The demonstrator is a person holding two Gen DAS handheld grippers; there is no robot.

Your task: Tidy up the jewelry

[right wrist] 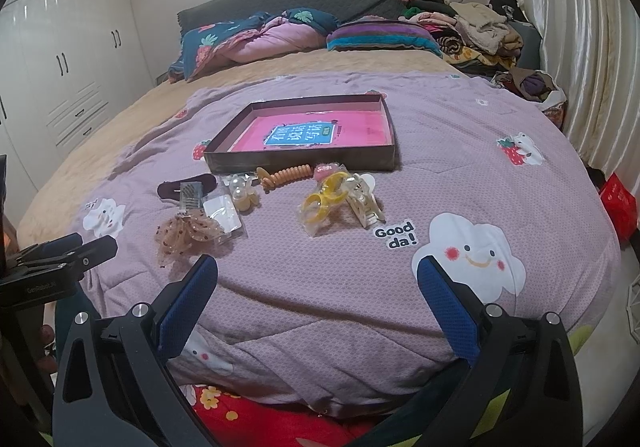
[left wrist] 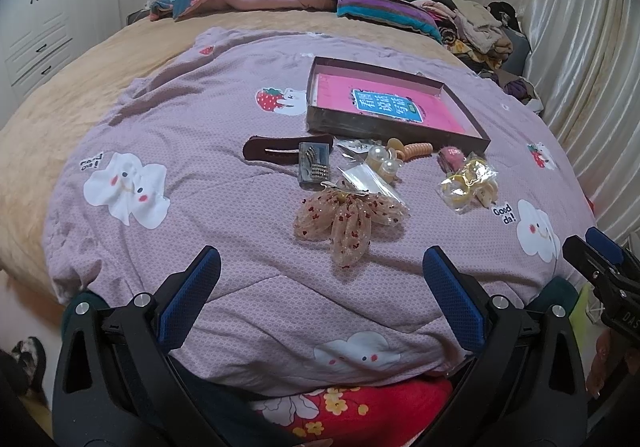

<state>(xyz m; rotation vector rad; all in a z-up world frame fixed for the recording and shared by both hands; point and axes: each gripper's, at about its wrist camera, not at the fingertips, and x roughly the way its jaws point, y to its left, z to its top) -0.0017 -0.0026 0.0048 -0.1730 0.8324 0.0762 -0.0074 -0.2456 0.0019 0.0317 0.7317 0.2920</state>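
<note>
Jewelry and hair accessories lie loose on the purple quilt (left wrist: 224,231), in a cluster just in front of the shallow dark tray (left wrist: 468,129), none inside it. Tray holds a pink book (left wrist: 384,103) with a blue label; nothing else visible in it. Cluster, left wrist view, left to right: dark brown oval clip (left wrist: 276,151), grey rhinestone clip (left wrist: 315,166) overlapping its right end, clear plastic packet (left wrist: 370,181), pearl-bead piece (left wrist: 383,163), orange spiral hair tie (left wrist: 416,148), pink fuzzy piece (left wrist: 452,158), and a clear bag of yellow hair ties (left wrist: 468,183). Nearest the camera: a sheer beige bow with red dots (left wrist: 348,219), touching the plastic packet. Right wrist view adds a cream claw clip (right wrist: 364,203) just beside the yellow bag, near the "Good da!" print (right wrist: 395,235). Left gripper (left wrist: 320,275) is spread wide, empty, hovering over the quilt's near edge, short of the bow. Right gripper (right wrist: 316,283) is also wide apart, empty, over bare quilt, short of the yellow bag and claw clip. Each gripper shows at the edge of the other's view; the two are apart. Background: folded bedding (right wrist: 256,39) at the headboard, clothes pile (right wrist: 472,27) on the right, white wardrobe (right wrist: 60,59) on the left, curtain (right wrist: 580,47) on the right.
</note>
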